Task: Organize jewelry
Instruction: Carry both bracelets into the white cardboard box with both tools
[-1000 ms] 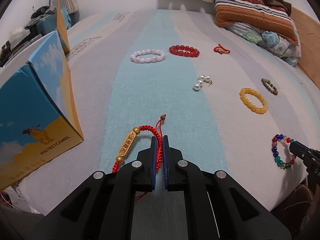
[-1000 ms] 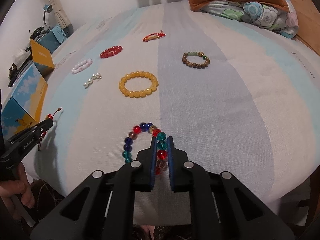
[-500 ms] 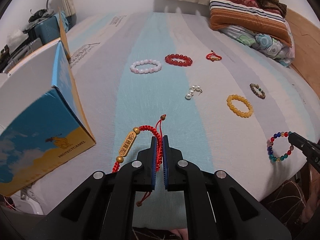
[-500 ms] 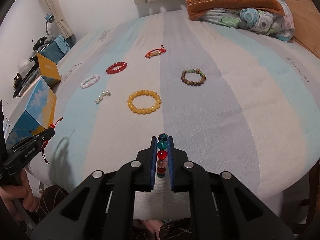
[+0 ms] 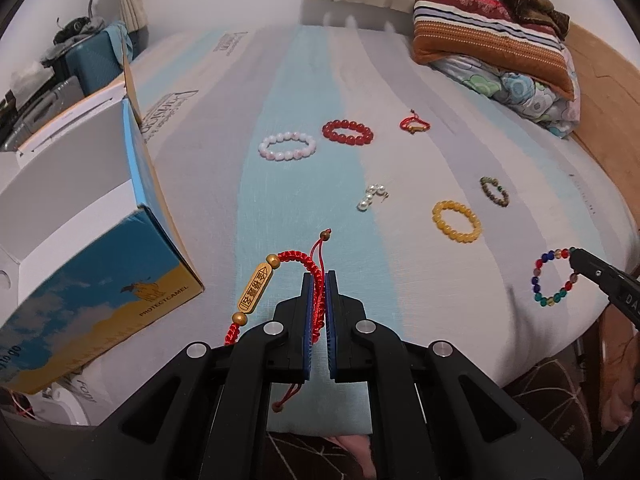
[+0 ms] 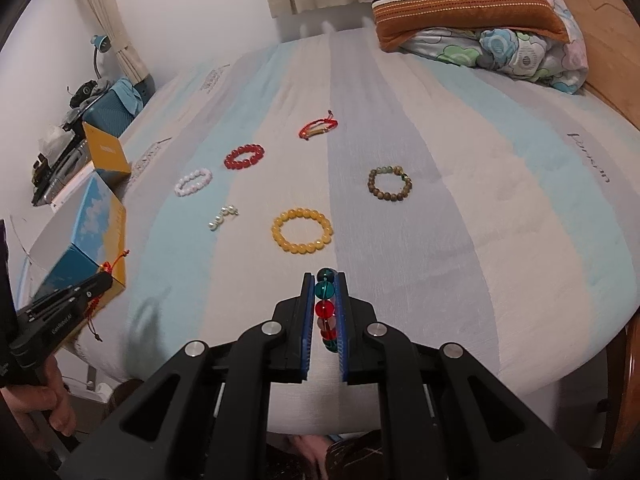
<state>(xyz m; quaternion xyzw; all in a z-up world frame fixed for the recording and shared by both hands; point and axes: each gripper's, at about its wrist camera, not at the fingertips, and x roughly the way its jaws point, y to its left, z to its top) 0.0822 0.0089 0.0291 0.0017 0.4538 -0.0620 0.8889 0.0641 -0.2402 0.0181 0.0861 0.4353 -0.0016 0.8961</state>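
Note:
My left gripper (image 5: 319, 280) is shut on a red cord bracelet (image 5: 294, 260) with a gold charm, held above the bed's near edge beside the open blue and yellow box (image 5: 80, 208). My right gripper (image 6: 324, 280) is shut on a multicoloured bead bracelet (image 6: 325, 308), lifted and hanging; it also shows in the left wrist view (image 5: 554, 276). On the striped bedsheet (image 6: 460, 216) lie a yellow bead bracelet (image 6: 302, 232), a brown bead bracelet (image 6: 389, 184), a red bead bracelet (image 6: 244, 156), a pink-white bracelet (image 6: 193, 182), pearl earrings (image 6: 222, 218) and another red cord bracelet (image 6: 318, 128).
The box stands at the bed's left edge, seen in the right wrist view (image 6: 80, 240). Pillows and a folded quilt (image 6: 480, 20) are piled at the far right. A teal suitcase and clutter (image 5: 92, 56) stand beyond the bed's left side.
Both grippers have risen and pulled back from the sheet. The multicoloured bracelet has left the bed and hangs in the right gripper. The red cord bracelet is lifted in the left one.

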